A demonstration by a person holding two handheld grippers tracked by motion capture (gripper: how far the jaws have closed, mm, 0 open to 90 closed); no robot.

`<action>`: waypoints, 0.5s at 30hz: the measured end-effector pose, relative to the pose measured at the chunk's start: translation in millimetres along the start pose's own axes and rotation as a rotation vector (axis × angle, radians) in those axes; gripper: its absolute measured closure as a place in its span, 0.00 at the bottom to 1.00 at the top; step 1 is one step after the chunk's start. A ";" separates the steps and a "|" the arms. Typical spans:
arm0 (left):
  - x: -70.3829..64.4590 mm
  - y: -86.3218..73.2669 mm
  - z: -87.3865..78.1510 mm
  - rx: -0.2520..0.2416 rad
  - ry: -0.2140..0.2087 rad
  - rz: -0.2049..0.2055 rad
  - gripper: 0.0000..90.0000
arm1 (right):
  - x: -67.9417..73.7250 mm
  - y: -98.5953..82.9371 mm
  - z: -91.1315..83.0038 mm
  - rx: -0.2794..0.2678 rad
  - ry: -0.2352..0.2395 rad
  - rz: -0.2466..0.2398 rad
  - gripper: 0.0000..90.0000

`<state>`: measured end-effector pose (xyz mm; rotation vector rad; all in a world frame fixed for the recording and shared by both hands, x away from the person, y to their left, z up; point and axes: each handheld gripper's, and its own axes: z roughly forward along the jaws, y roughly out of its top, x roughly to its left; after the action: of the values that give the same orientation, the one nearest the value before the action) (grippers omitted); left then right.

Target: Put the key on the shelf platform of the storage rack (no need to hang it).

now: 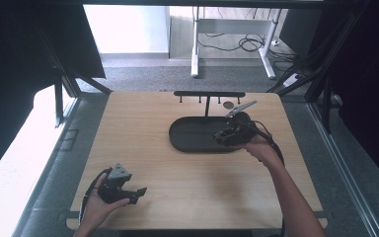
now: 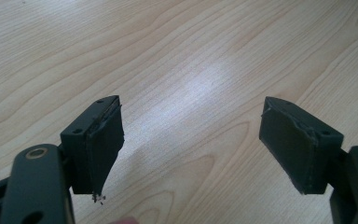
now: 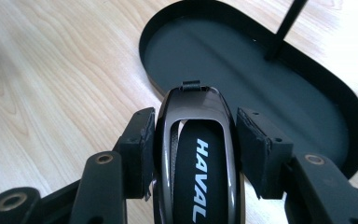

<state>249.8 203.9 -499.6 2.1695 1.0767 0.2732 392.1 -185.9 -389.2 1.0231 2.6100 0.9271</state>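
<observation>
A glossy dark key fob [image 3: 198,154] with white "HAVAL" lettering sits between the pads of my right gripper [image 3: 196,121], which is shut on it. It hangs over the near rim of a black oval tray [image 3: 242,70]. In the high view, the right gripper [image 1: 222,137] is above the tray's [image 1: 177,140] right half. My left gripper [image 1: 140,193] rests low at the table's front left. Its jaws stand wide open over bare wood, as the left gripper [image 2: 191,126] view shows.
A thin black post [image 3: 284,30] rises from the tray's far side to a crossbar with small hooks [image 1: 208,94]. A small round dark disc [image 1: 228,105] lies on the wood behind the tray. Light wooden table [image 1: 143,128] spreads left of the tray.
</observation>
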 end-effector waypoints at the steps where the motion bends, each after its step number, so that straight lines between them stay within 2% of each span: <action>1: -0.1 0.0 0.1 0.000 0.000 0.000 0.24 | -1.2 -0.2 -0.9 -0.006 -0.008 0.001 0.55; 11: -0.4 0.2 0.0 0.000 0.000 -0.001 0.24 | -13.6 -1.2 -3.8 -0.011 -0.025 0.033 0.55; 15: -0.1 0.1 -0.2 -0.001 -0.002 0.000 0.24 | -24.4 -3.1 -2.3 -0.009 -0.037 0.063 0.55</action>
<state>249.7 203.8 -499.3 2.1685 1.0750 0.2719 407.7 -205.1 -390.5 1.1153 2.5546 0.9241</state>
